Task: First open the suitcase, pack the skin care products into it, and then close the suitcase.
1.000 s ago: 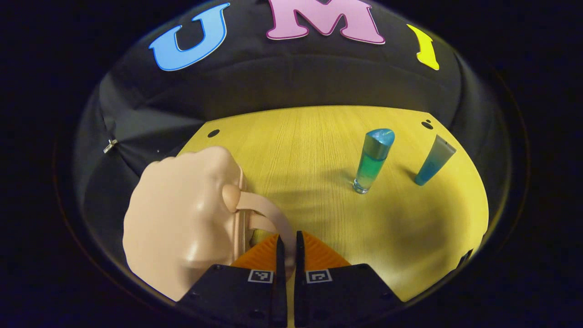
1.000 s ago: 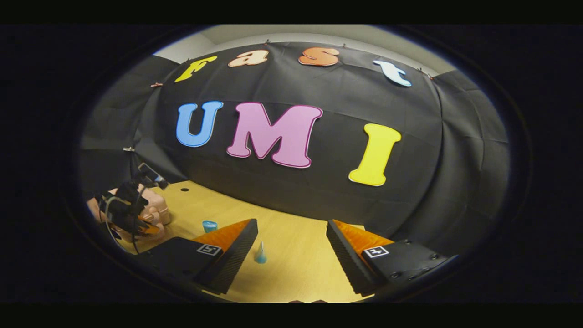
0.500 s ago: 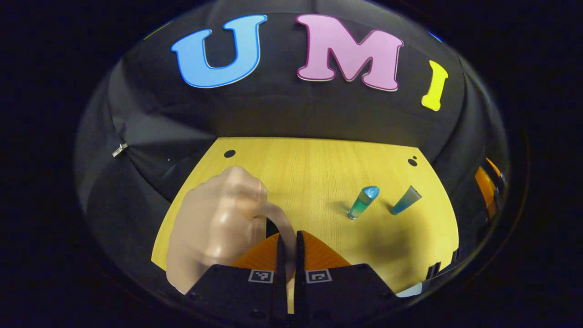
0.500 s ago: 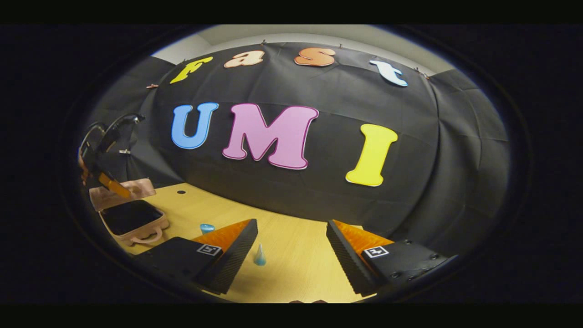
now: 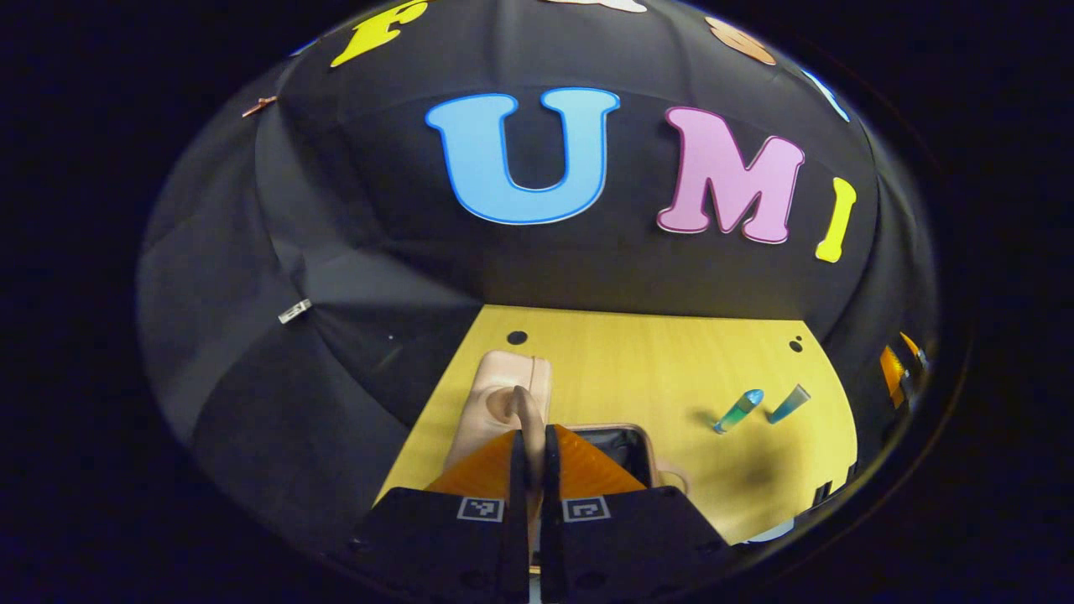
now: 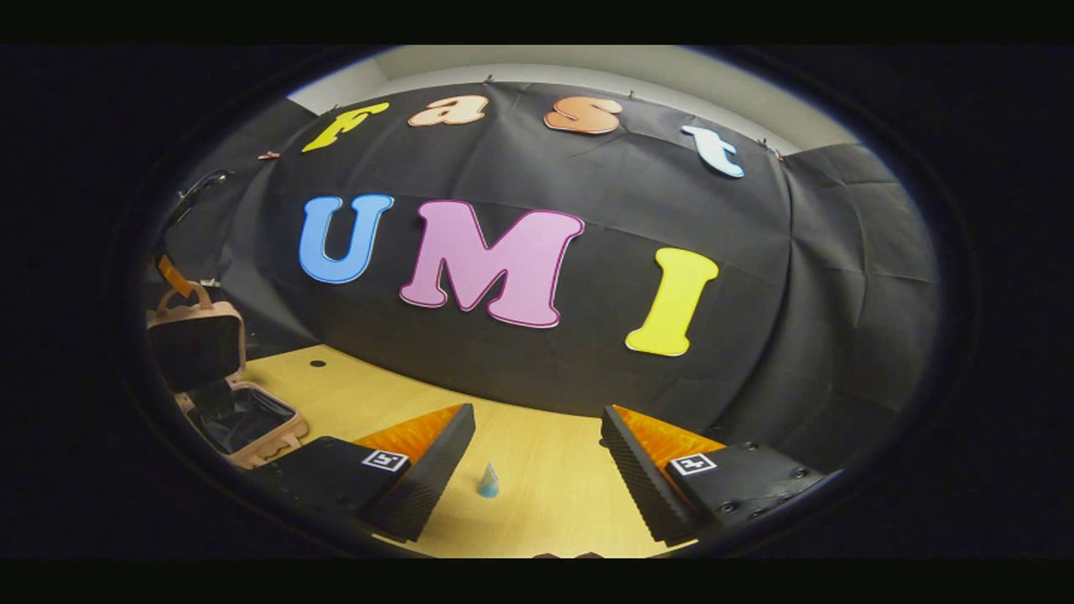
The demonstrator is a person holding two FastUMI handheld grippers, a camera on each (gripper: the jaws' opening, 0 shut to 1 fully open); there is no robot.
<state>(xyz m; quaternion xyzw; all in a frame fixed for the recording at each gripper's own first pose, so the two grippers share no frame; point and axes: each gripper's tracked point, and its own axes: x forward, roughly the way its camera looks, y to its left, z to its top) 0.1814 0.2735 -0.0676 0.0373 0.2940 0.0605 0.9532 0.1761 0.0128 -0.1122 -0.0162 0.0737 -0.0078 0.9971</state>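
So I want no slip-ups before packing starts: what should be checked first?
1. Suitcase lid raised: ok.
2. Left tool shut on the lid handle: ok.
3. Suitcase base open and accessible: ok.
4. Right tool open: ok.
5. Bottle and tube upright on the table: ok.
6. Lid stays up if released: cannot tell.
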